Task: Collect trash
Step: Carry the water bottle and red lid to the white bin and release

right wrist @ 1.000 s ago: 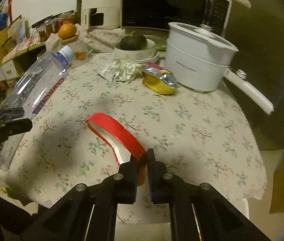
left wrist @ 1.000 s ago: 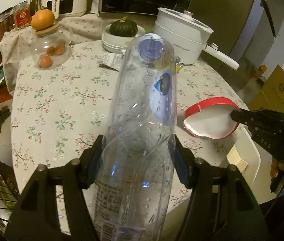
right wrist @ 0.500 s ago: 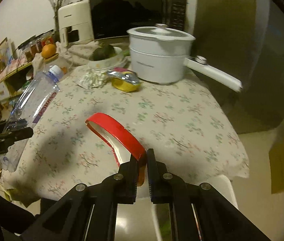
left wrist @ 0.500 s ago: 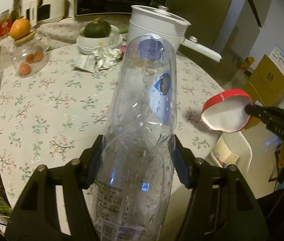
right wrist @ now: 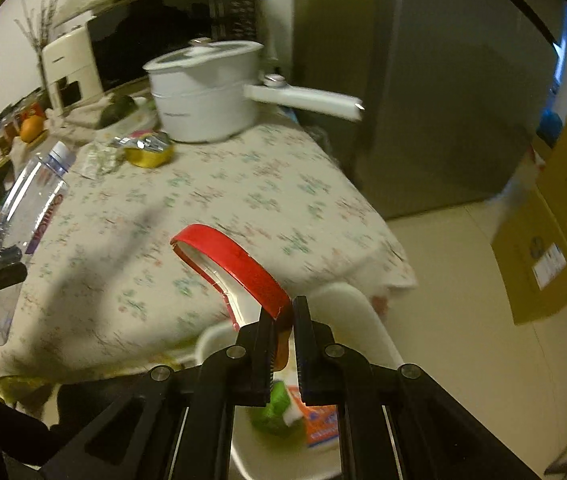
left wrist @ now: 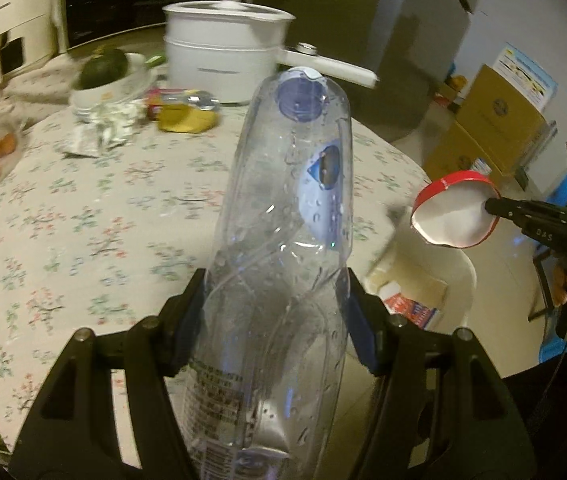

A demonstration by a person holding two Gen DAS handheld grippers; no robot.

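Cup (right wrist: 235, 268), pinched by right hand-held gripper (right wrist: 283, 320), now off table over bin (right wrist: 363, 320); left hand-held gripper (left wrist: 275, 316) still clamps bottle (left wrist: 283, 240).

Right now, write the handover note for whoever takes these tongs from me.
Left tongs: shut on the clear plastic water bottle, held above the floral-cloth table.
Right tongs: shut on the rim of the red-rimmed white paper bowl, above the white bin beside the table.
Done: both picked up; the bin already holds some trash.
Left: drop both in the bin, then fetch the yellow foil-lidded cup and crumpled wrapper near the white pot.
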